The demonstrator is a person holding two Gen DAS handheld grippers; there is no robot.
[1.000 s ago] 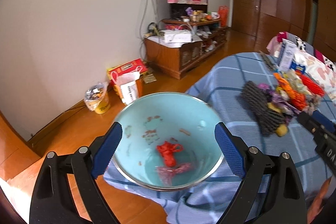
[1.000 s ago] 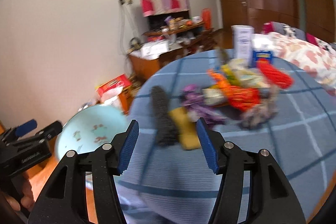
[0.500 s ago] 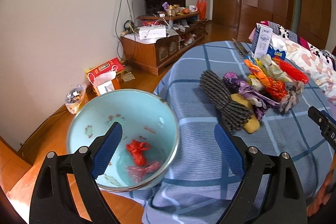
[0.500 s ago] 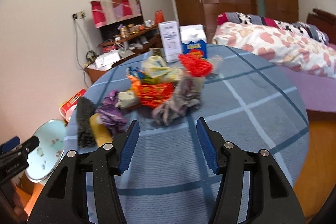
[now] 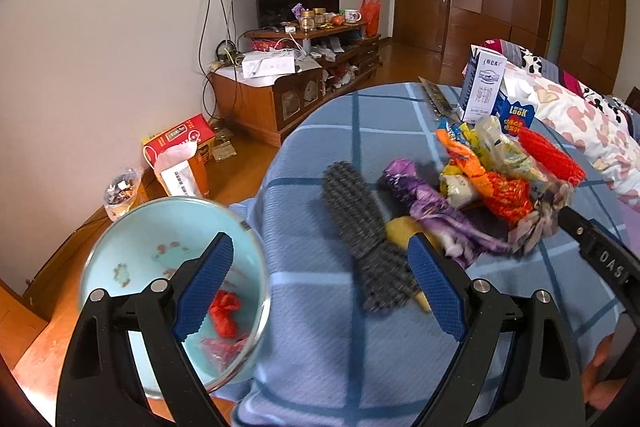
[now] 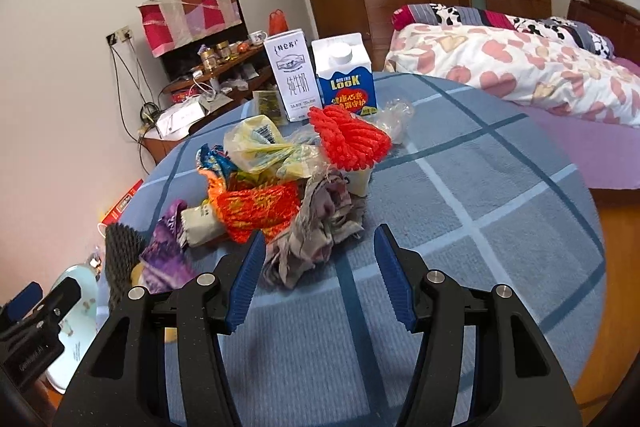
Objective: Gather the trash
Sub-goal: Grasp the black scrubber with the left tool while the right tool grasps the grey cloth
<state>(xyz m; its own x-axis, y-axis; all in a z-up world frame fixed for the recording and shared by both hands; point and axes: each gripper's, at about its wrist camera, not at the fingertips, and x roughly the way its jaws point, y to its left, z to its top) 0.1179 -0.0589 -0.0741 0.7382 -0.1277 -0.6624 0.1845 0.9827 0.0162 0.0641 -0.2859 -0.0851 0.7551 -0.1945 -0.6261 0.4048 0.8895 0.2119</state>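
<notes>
Trash pile: wrappers and scraps are heaped on your desk (image 6: pixel 460 219), which wears a blue checked cloth; the heap sits left of the desk's middle in your right wrist view.
Left gripper (image 5: pixel 320 291): your jaws stand wide apart and released, nothing between the pads; one blue pad hangs over the bin, the other over the desk beside the dark mesh sleeve (image 5: pixel 360 227).
Right gripper (image 6: pixel 316 283): your jaws are parted about halfway and grasp nothing; the grey crumpled rag (image 6: pixel 316 231) lies just ahead of the left pad, whether touching it you cannot tell.
Bin (image 5: pixel 132 251): a pale blue bucket with a metal rim stands off the desk's edge, over the wooden floor, holding a red knotted scrap (image 5: pixel 224 313) and a pinkish film.
Heap contents: purple wrapper (image 5: pixel 432 203), orange-red net bag (image 6: pixel 260 207), yellowish plastic bag (image 6: pixel 260 143), red mesh sleeve (image 6: pixel 352 139) on top.
Cartons: a white milk carton (image 6: pixel 292 75) and a blue carton (image 6: pixel 346 75) stand upright side by side behind the heap.
Bed (image 6: pixel 520 67): it lies beyond the desk, under a heart-print quilt.
</notes>
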